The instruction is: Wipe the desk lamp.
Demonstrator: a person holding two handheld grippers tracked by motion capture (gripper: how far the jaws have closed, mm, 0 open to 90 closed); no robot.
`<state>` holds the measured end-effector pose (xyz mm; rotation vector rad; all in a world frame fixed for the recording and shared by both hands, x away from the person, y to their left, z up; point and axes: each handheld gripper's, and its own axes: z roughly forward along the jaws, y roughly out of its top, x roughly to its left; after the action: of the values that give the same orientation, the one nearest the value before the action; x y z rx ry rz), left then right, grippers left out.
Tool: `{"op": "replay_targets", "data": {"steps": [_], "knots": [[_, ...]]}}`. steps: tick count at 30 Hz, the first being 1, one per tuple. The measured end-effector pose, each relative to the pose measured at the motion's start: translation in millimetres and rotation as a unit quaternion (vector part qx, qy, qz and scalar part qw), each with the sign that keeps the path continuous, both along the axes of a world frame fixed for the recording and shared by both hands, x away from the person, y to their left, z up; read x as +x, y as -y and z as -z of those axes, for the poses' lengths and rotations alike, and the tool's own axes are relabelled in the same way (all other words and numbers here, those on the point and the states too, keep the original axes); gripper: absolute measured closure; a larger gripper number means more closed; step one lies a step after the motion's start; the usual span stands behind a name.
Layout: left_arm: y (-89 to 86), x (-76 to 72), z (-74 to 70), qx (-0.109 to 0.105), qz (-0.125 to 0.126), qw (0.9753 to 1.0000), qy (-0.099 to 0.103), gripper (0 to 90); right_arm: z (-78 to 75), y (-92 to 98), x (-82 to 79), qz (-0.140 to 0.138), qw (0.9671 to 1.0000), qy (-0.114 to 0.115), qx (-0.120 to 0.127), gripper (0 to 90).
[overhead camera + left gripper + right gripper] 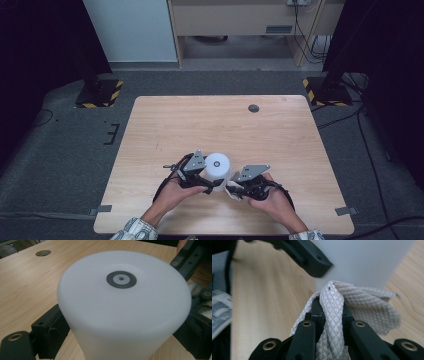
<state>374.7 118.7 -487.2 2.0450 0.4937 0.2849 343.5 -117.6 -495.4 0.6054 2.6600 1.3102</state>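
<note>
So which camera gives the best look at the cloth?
The right gripper view: the quilted cloth shows close up, pinched between that gripper's jaws and touching the white cylinder. The high view shows a small pale scrap. In the left gripper view I can't make it out.

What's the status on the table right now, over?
Left gripper shut on white cylinder, fingers on both sides. Right gripper shut on quilted cloth, cloth touching cylinder's side. Nothing in the way on table.

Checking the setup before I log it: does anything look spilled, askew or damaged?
Nothing stands out. The white cylinder stands upright, clamped by the left hand-held gripper; the right hand-held gripper presses a bunched cloth against its side.
</note>
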Motion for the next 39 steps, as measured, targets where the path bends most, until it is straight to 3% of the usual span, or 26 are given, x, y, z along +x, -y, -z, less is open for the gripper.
{"op": "replay_targets", "data": {"steps": [5, 10, 19, 29, 34, 39], "knots": [[-0.2, 0.1, -0.1, -0.001, 0.000, 1.0000, -0.001, 7.7, -11.3, -3.6, -6.8, -0.017, 0.9993, 0.007, 0.031, 80.5], [-0.8, 0.7, 0.0, -0.002, 0.003, 1.0000, -0.002, 7.7, -16.2, 0.3, -7.7, -0.012, 0.9988, 0.010, 0.047, 80.5], [-1.9, -0.1, -2.3, -0.011, 0.004, 0.9999, -0.002, 7.0, -6.4, -0.9, -5.0, -0.009, 0.9998, 0.005, 0.015, 80.3], [-10.1, -1.9, -23.7, -0.055, 0.001, 0.9983, 0.017, 6.6, -5.2, 0.6, -3.2, -0.004, 0.9999, 0.003, 0.015, 79.7], [-15.1, 1.2, -36.4, -0.077, -0.013, 0.9968, 0.018, 7.5, -4.9, 0.7, -2.8, -0.003, 0.9999, 0.002, 0.016, 79.8], [-11.3, 6.8, -42.5, -0.073, -0.011, 0.9972, 0.014, 11.9, -4.6, 0.3, -2.6, -0.002, 0.9998, 0.001, 0.019, 79.8]]}}
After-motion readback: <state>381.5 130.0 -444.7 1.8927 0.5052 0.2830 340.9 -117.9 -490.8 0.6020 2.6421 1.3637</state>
